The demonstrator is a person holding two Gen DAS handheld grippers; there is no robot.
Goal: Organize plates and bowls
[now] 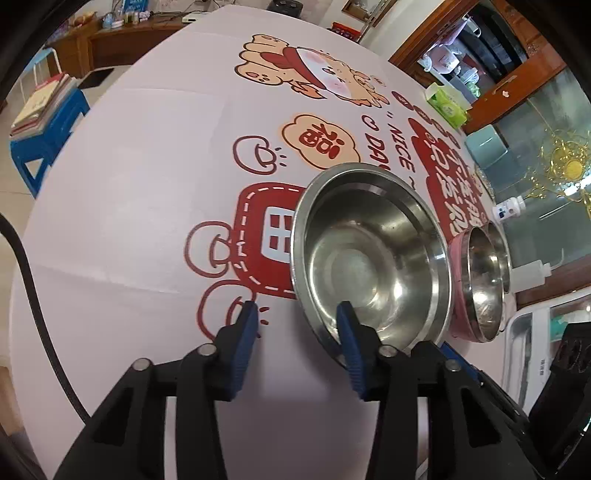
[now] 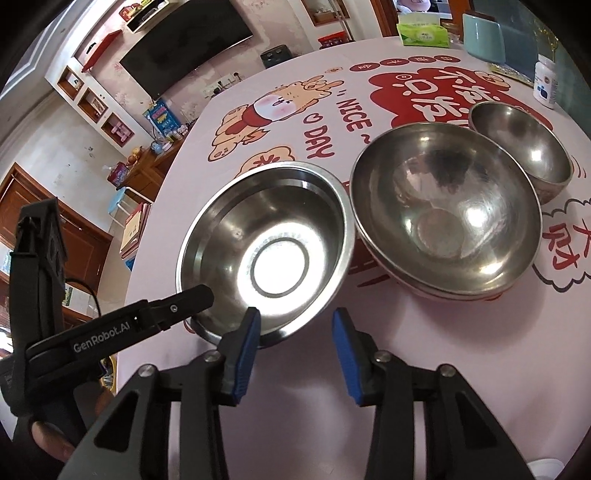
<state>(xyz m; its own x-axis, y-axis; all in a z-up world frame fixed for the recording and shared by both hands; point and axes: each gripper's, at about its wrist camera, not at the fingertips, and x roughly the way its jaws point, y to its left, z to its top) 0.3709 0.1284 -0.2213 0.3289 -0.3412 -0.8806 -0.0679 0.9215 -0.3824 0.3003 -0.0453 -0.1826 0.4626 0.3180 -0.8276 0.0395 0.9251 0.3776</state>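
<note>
steel bowl (image 1: 369, 254) rim between left jaws, right jaws straddling rim

The surface (image 2: 424, 350) is showing pale pink cloth printed with red and tan cartoon figures and red lettering. Three bowls are gleaming silver: the near-left bowl (image 2: 266, 243), the middle bowl (image 2: 447, 210), the far-right small bowl (image 2: 524, 147). Both claws are wearing blue pads (image 2: 245, 350) on black arms. A green tissue box (image 2: 423, 35) is sitting far off.

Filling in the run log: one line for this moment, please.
left gripper: jaws straddling rim of flat-rimmed steel bowl | right gripper: open at same rim | round steel bowl: untouched
</note>
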